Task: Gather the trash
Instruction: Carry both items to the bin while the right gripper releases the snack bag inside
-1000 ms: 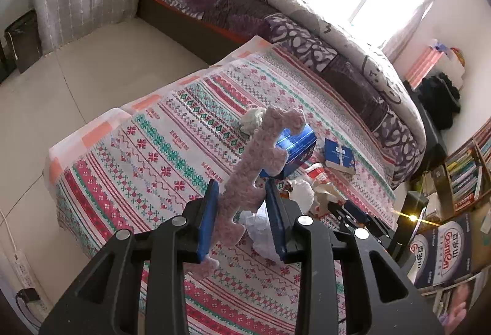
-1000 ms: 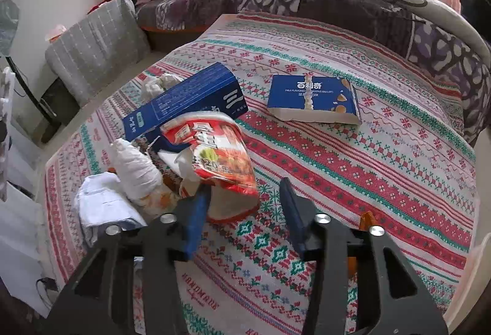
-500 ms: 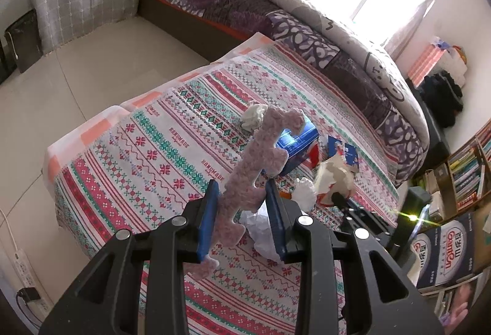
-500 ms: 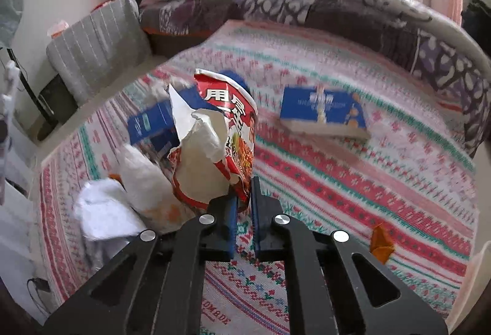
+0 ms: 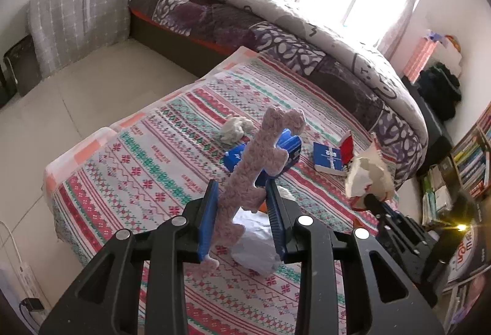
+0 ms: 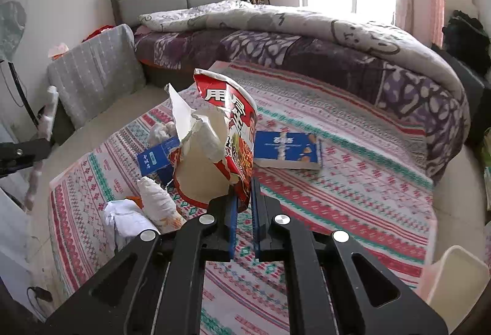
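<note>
Left gripper (image 5: 242,203) holds a pink foam strip (image 5: 257,163), jaws part-open around its width; the strip stands upright between the blue pads (image 5: 208,218), its notched top rising above the fingertips and its lower end hanging below them. Right gripper (image 6: 242,206) is pinched nearly closed on the lower rim of a torn noodle cup (image 6: 218,144), red print outside, white inside showing through the rip; the cup is lifted clear of the cloth (image 6: 337,200). From the left view the same cup (image 5: 366,172) shows at right, raised on the other tool's tip. Left on the patterned cloth: a blue carton (image 6: 156,158) behind the cup, a flat blue box (image 6: 288,150) just right of it, a crumpled tissue (image 6: 159,132) farther back, a white wad (image 6: 155,201) and a white bag (image 6: 125,218) near the tool's left side. In the left view the bag (image 5: 254,246) lies just under the fingers. A pale bin (image 6: 454,279) sits at the lower right edge of the right view, off the cloth.
</note>
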Motion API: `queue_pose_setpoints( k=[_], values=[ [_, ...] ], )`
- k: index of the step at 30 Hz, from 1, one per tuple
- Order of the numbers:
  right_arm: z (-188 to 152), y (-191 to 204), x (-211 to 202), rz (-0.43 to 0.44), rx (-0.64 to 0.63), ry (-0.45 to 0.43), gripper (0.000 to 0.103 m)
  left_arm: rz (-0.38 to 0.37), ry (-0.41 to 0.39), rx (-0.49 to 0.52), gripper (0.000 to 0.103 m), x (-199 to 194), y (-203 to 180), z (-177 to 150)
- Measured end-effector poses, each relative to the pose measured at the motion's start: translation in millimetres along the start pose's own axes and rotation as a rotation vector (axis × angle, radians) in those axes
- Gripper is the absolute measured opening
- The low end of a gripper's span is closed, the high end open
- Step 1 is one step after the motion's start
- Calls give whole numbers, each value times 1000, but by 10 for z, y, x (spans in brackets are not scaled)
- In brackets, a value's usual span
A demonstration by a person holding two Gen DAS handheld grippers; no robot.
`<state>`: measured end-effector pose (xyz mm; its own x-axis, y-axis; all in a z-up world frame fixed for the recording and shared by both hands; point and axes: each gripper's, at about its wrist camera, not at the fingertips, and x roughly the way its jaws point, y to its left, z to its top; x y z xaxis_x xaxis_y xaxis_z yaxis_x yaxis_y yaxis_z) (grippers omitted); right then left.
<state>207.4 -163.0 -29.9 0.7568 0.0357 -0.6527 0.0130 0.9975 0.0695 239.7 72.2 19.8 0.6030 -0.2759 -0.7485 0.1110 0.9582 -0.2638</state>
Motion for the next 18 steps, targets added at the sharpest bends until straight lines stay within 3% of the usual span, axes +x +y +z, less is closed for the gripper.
queue_pose_setpoints(
  k=[18],
  values=[
    [-43,-608,-690,-81,44,-54,7,-74,9,109,32,100,-836,-177]
  ],
)
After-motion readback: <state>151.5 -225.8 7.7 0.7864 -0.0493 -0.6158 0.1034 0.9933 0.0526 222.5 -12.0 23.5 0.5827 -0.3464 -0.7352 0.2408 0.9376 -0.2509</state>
